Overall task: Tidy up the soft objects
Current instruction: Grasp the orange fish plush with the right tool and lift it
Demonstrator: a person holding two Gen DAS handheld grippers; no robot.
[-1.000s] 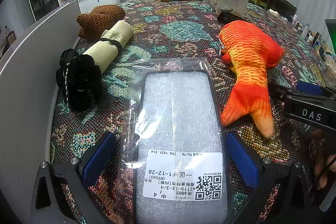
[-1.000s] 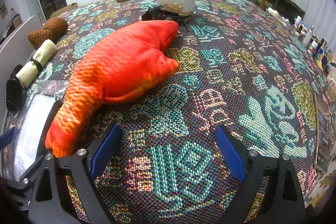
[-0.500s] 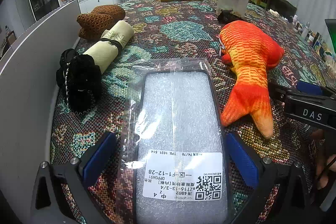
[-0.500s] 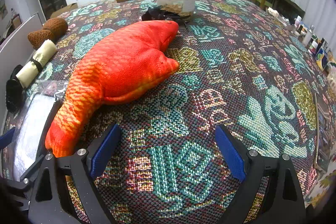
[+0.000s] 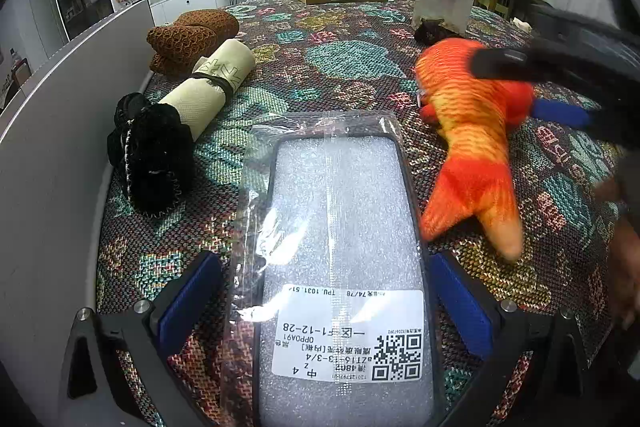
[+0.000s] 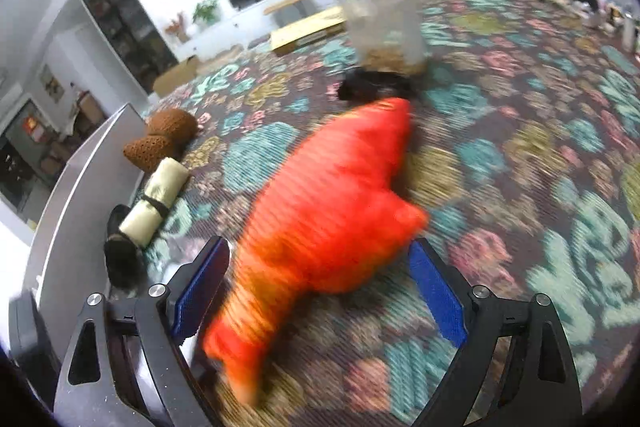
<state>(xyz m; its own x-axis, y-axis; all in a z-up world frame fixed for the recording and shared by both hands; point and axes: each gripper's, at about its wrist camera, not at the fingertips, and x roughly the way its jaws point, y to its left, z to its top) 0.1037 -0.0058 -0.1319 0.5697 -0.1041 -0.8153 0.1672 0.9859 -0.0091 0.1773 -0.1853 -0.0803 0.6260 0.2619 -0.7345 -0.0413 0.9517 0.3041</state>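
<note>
**Straddling the plush fish with the right tongs**

Right tongs [image 6: 318,291] spread wide over the orange plush fish [image 6: 328,223], which lies on the patterned tabletop [image 6: 520,163] just beside the bagged foam sleeve [image 5: 340,267]. Best to settle lower, centre on the thick body rather than the tail, then squeeze gently. Left tongs [image 5: 324,303] likewise agape, flanking the sleeve, gripping nothing. View blurred; contact unclear.

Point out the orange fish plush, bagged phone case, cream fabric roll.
orange fish plush [image 6: 336,211]: right wrist view, mid-body.
bagged phone case [image 5: 340,227]: left wrist view, foam centre.
cream fabric roll [image 5: 212,91]: left wrist view, middle.
</note>
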